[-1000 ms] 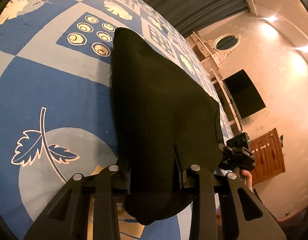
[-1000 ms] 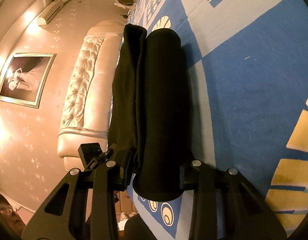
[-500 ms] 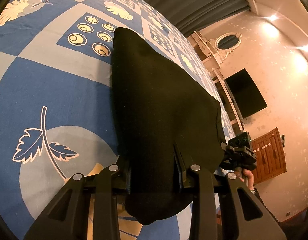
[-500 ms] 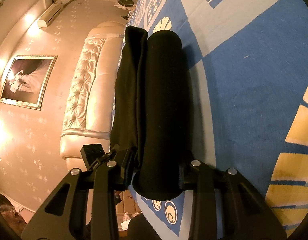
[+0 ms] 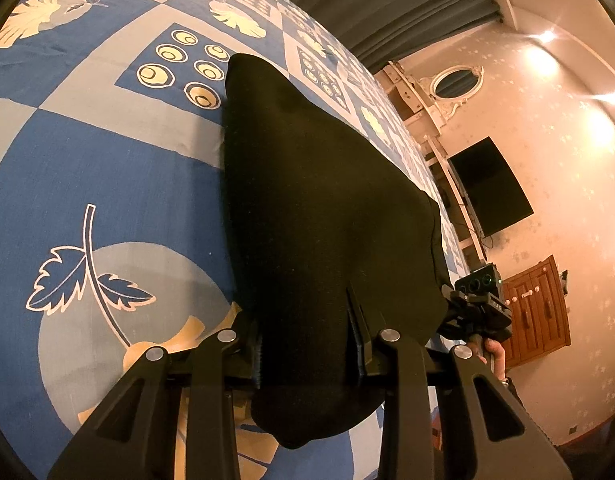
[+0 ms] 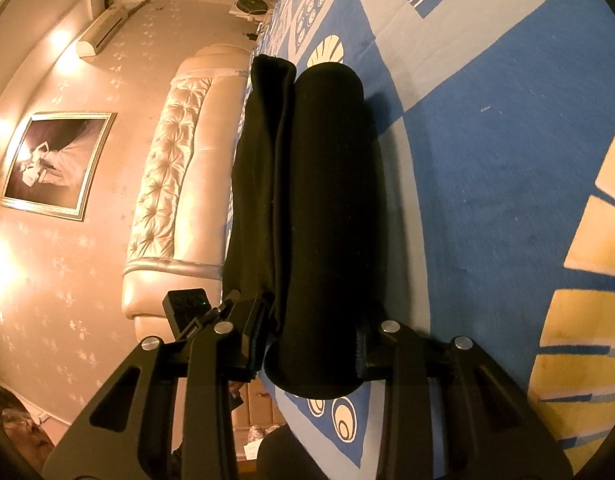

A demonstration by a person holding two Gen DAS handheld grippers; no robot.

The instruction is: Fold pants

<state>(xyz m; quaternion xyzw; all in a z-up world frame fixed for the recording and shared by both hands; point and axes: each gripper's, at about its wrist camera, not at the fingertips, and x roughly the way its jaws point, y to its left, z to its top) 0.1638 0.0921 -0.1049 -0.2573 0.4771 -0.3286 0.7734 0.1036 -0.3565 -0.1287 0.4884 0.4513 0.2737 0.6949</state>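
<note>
While both grippers clamp the black pants, the cloth hangs stretched between them above the bed. Nearest the left wrist camera, the left gripper (image 5: 307, 340) is closed on a thick bunch of the pants (image 5: 327, 208), a loose fold drooping below its fingers. From there the dark fabric runs away over the blue bedspread (image 5: 107, 168) (printed with pale leaves and ringed circles) to a far corner resting on the cover. At the right edge, the right gripper (image 5: 473, 308) shows, a hand beneath it. In the right wrist view, the right gripper (image 6: 313, 344) squeezes a rolled, doubled length of the pants (image 6: 331, 208). Beyond lie a tufted headboard (image 6: 167, 184), a framed picture (image 6: 55, 164) and a wall air conditioner (image 6: 103, 36).
</note>
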